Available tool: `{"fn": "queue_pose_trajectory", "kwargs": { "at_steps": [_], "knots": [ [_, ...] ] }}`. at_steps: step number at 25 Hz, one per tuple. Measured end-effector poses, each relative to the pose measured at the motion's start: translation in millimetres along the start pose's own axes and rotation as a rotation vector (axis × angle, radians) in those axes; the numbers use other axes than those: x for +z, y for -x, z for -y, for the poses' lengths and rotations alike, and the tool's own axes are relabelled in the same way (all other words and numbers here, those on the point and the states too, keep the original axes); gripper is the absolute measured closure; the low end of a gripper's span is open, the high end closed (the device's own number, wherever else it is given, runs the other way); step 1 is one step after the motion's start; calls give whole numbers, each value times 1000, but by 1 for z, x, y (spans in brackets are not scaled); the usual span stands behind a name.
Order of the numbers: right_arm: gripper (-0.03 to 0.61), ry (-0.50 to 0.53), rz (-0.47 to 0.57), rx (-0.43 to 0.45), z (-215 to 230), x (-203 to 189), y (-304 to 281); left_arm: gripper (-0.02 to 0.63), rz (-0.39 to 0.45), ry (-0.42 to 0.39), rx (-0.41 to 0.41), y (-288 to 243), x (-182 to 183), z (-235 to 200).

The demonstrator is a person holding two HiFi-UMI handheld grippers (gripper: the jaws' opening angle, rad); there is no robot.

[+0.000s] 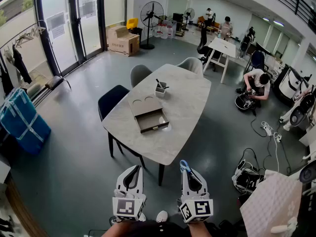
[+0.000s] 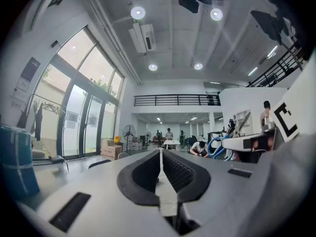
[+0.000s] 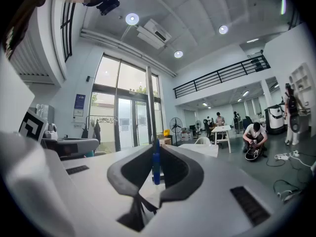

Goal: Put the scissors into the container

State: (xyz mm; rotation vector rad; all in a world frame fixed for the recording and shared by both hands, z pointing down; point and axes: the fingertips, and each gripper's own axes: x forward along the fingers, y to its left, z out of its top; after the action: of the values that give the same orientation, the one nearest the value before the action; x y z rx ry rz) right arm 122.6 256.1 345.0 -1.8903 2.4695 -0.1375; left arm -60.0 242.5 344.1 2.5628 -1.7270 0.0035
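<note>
Blue-handled scissors [image 1: 184, 166] stick up from my right gripper [image 1: 187, 170], which is shut on them; in the right gripper view the blue handle [image 3: 156, 163] stands upright between the jaws. My left gripper [image 1: 132, 170] is shut with nothing in it, its jaws meeting in the left gripper view [image 2: 160, 153]. Both grippers are held low, short of the near end of the marble table [image 1: 182, 132]. A small grey container [image 1: 160, 89] with dark items in it stands toward the table's far end. From the left gripper view the scissors [image 2: 220, 145] show at the right.
A brown box with an open drawer [image 1: 150, 117] lies mid-table. Chairs [image 1: 111, 101] stand at the table's left and far sides. A blue bundle [image 1: 22, 120] sits at the left wall, cables and gear [image 1: 247, 174] on the floor at right. People work at the back.
</note>
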Motion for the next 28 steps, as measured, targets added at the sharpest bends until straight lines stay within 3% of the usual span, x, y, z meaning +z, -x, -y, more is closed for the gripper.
{"fn": "queue_pose_trajectory", "kwargs": {
  "at_steps": [28],
  "knots": [
    [540, -34, 4, -25, -22, -15, -4, 586, -7, -7, -13, 10, -9, -25]
  ]
}}
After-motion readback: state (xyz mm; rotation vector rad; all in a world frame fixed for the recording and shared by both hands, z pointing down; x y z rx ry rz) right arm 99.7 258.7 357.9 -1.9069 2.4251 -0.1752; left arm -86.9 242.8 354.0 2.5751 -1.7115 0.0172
